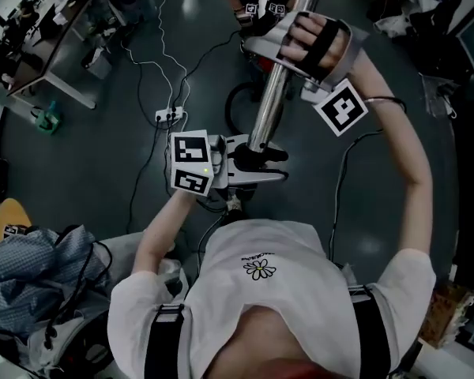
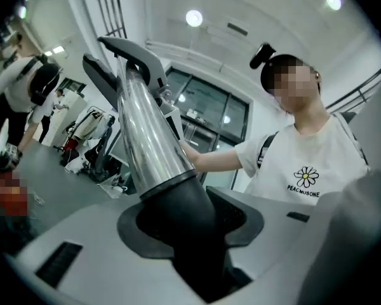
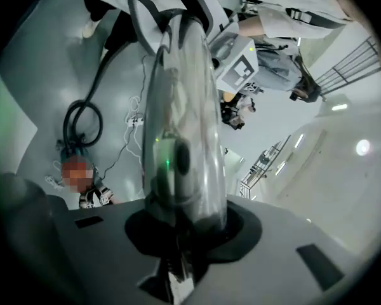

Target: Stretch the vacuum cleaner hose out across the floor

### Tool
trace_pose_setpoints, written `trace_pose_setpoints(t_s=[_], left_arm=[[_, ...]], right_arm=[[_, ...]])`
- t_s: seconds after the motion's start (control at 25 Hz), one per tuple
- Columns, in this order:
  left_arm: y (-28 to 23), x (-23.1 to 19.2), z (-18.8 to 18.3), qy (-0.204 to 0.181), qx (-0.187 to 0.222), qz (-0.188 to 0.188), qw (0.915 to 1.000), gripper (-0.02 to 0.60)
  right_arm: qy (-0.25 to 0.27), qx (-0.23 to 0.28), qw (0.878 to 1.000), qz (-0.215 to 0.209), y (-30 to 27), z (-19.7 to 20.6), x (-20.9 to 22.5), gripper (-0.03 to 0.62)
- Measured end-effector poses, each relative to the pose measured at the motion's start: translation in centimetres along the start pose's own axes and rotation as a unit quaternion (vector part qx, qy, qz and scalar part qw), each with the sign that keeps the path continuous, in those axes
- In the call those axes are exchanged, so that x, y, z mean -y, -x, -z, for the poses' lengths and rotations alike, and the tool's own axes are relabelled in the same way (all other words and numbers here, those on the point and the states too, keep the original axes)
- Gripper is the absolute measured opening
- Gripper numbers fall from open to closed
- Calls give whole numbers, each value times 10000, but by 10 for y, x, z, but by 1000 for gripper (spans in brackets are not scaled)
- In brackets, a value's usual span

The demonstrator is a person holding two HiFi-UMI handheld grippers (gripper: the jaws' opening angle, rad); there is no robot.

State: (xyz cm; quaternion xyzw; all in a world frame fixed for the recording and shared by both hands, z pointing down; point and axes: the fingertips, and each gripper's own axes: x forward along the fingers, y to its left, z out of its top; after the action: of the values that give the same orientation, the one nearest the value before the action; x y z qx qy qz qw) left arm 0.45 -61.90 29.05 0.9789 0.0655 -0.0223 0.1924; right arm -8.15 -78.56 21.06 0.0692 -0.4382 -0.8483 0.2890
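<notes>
- Currently, the grey floor [image 1: 103, 156] carries the vacuum hose [image 1: 228, 109], which lies in a black loop beyond the grippers.
- Metal wand [image 1: 270, 93] is held off the floor.
- Left gripper [image 1: 257, 164]: jaws clamped on the wand's black cuff.
- Right gripper [image 1: 272, 42]: jaws clamped on the chrome shaft, further along.

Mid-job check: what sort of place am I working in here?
Probably an open office or lab workspace: smooth grey floor with a power strip and loose cables, desks along one side, glass partitions under round ceiling lights.
</notes>
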Motion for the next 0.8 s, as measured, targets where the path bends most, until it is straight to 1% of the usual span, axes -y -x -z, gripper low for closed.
trace_pose_setpoints(t_s=[0.08,0.12,0.2,0.28,0.4,0.64,0.72,0.76,0.8], left_arm=[[-12,13,6,342,520,-17,9981,161],[-17,16,9,455,705,-69,9964,161],[-23,19,10,650,932,-166,9934,155],[-24,22,10,831,1037,-189,9909,152],[-17,25,9,966,997,-185,9902,150],[-12,27,14,842,718,-174,9937,150],[-12,30,17,816,579,-125,9949,149],[-12,31,19,825,516,-107,9952,150],[-12,32,22,840,459,-123,9953,149]], right_arm=[[-192,261,9994,83,5,-18,-1,91],[-239,358,9990,136,7,-26,-2,91],[-317,500,9977,320,10,-33,-2,91],[-365,535,9966,514,13,-32,-1,92],[-358,559,9962,557,14,-27,-3,94],[-294,568,9955,695,30,-23,1,100],[-440,522,9965,488,39,-19,-2,112],[-621,422,9966,335,45,-10,-5,132],[-852,215,9959,209,52,7,-9,148]])
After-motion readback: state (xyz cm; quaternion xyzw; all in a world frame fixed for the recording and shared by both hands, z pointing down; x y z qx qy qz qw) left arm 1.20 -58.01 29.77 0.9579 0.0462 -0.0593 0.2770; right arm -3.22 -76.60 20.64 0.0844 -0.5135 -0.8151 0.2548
